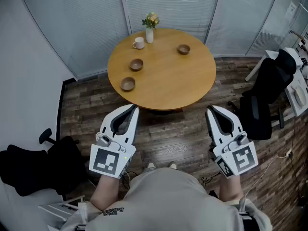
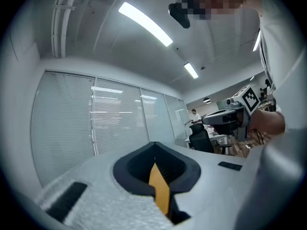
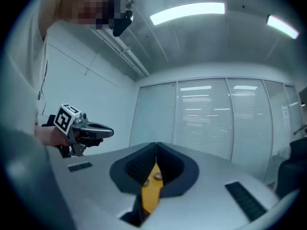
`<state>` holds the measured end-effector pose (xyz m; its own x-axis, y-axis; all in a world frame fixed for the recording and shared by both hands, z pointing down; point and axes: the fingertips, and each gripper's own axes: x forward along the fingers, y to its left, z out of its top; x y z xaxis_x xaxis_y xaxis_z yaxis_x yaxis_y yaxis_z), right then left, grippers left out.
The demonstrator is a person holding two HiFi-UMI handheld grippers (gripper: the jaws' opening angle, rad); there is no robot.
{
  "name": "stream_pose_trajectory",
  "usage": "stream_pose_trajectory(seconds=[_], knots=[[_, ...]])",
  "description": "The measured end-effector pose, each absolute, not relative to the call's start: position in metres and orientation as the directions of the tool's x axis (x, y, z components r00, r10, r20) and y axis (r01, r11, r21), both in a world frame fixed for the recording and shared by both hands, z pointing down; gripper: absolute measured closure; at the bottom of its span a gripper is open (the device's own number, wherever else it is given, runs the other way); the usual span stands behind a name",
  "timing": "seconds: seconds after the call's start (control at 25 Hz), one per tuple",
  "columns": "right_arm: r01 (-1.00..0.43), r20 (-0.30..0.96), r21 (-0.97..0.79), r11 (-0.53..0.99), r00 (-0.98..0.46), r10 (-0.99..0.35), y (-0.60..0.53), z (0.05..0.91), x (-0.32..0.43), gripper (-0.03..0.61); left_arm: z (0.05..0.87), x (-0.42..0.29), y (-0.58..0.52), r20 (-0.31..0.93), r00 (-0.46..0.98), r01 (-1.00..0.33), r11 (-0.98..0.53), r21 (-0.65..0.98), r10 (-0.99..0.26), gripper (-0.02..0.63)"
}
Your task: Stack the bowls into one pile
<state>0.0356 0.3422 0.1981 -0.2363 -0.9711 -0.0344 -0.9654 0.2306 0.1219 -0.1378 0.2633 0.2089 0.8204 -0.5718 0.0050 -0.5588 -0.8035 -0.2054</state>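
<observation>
The left gripper [image 1: 134,108] has its jaws pressed together at the tips, with nothing between them; in its own view [image 2: 154,144] only a sliver of the orange tabletop shows through the hollow behind the tips. The right gripper [image 1: 209,109] is the same, tips meeting and empty [image 3: 156,144]. Both are held low and close to the person's body, side by side but well apart, over the dark wooden floor [image 1: 178,134] and short of the table's near edge, pointing toward it

Ahead stands the round wooden table [image 1: 168,88]. Three small brown bowls sit on it, each separate and upright: the near bowl [image 1: 127,83] by the left edge, the middle bowl [image 1: 136,64] just beyond it, and the far bowl [image 1: 184,49] off to the right, well apart from the other two. At the far rim a white mug [image 1: 139,43] stands just beside a white vase [image 1: 149,34] of flowers

A black office chair [image 1: 269,81] stands right of the table, and another chair [image 1: 43,170] is at the lower left
</observation>
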Motion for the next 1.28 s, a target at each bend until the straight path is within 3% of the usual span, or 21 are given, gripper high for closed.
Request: stream_pose_trajectory(seconds=[1.28], knots=[[-0.962, -0.057, 0.023, 0.274, -0.275, -0.96, 0.356, 0.21, 0.093, 0.548, 0.231, -0.087, 0.281, 0.072, 0.808, -0.563, -0.802, -0.198, -0.585, 0.592]])
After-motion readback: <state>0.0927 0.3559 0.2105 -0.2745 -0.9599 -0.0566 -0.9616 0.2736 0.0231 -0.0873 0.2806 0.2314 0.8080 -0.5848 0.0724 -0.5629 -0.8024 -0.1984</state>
